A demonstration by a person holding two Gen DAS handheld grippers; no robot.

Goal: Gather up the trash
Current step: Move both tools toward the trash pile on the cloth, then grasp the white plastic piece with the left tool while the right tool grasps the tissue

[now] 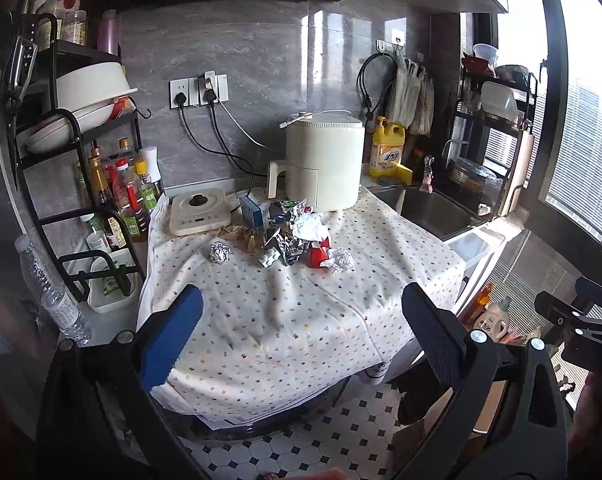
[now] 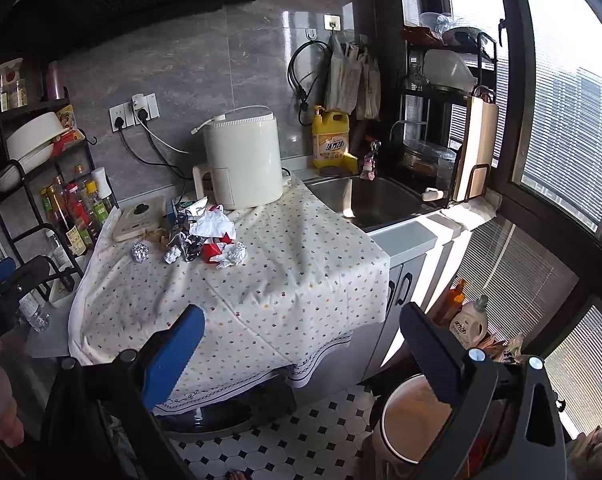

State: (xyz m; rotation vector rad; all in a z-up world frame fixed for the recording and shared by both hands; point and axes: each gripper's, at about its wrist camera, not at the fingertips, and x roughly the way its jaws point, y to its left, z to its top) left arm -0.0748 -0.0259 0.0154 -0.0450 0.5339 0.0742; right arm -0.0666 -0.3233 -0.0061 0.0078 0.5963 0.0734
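Nearest, the left gripper (image 1: 301, 320) hangs over the front edge of the table w/ jaws spread wide, nothing between them; the right gripper (image 2: 301, 340) is the same — released, empty, off the table's front right corner. Each has 2 fingers, one blue-faced and one dark. Below the right one, a tan bin (image 2: 413, 424) sits on the tiled floor.

The spotted tablecloth (image 1: 301, 320) is bare across its near half. Towards the back lies the trash pile (image 1: 297, 236): 1 foil ball (image 1: 220, 252) apart on the left, 1 white toy brick (image 1: 269, 258), 2 crumpled white paper wads (image 1: 341, 259), 1 red wrapper (image 1: 317, 255), silver foil scraps and brown paper bits touching one another, plus 1 small blue carton (image 1: 251, 211) standing behind. Exact scrap count I can't tell.

Behind the pile: 1 cream air fryer (image 1: 321, 164) and 1 flat cream hob (image 1: 199, 210) to its left. Further right, 1 steel sink (image 1: 429, 208) and 1 yellow detergent bottle (image 1: 387, 146). On the wall, 2 black plugs and 1 white one in the sockets (image 1: 199, 90).
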